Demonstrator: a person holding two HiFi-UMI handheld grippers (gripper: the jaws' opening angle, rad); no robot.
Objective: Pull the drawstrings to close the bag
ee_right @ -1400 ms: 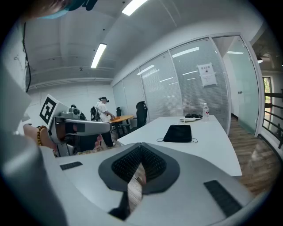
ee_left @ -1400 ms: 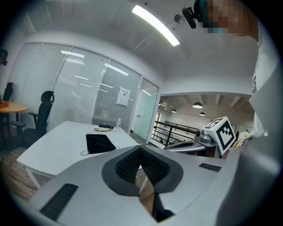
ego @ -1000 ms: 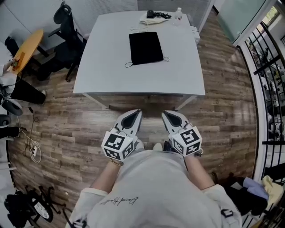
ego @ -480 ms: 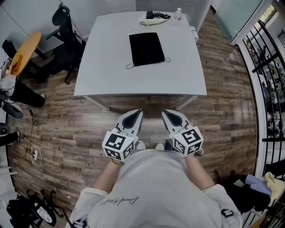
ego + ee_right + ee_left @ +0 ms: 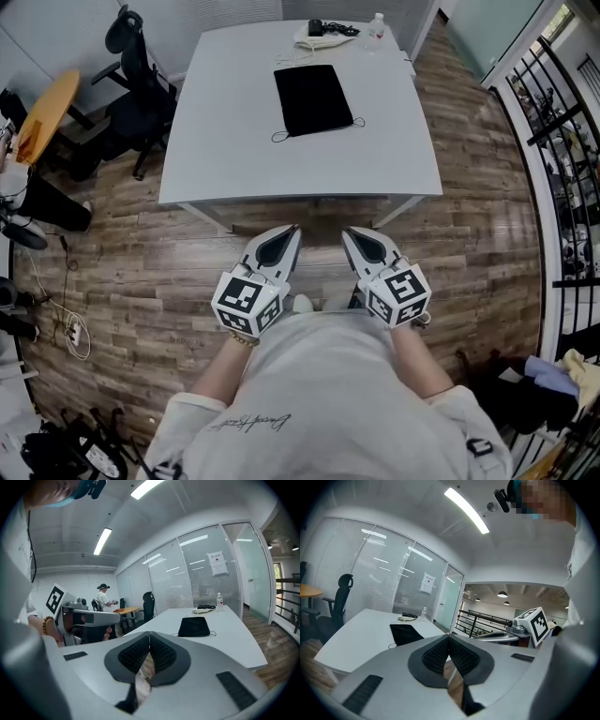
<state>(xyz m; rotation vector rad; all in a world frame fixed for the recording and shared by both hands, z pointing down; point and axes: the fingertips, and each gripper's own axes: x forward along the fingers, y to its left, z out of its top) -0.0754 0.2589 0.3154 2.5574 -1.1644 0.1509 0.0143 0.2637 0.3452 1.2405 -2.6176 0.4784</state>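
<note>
A flat black drawstring bag (image 5: pixel 311 98) lies on the far half of the white table (image 5: pixel 216 159), with a thin cord loop sticking out at each near corner. Both grippers hover over the wooden floor in front of the table, well short of the bag. My left gripper (image 5: pixel 293 229) is shut with nothing between its jaws. My right gripper (image 5: pixel 346 232) is likewise shut and empty. The bag (image 5: pixel 407 633) shows beyond the closed left gripper (image 5: pixel 449 637) in the left gripper view. In the right gripper view the bag (image 5: pixel 194 626) lies past the closed right gripper (image 5: pixel 149 633).
A clear bottle (image 5: pixel 377 26) and a small pile of items (image 5: pixel 323 36) sit at the table's far edge. A black office chair (image 5: pixel 141 70) and a round wooden table (image 5: pixel 42 103) stand to the left. A black railing (image 5: pixel 562 141) runs along the right. A person (image 5: pixel 104 599) stands far off.
Both grippers have edged a little forward toward the table's near edge. Their jaws stay shut, and the bag has not moved.
</note>
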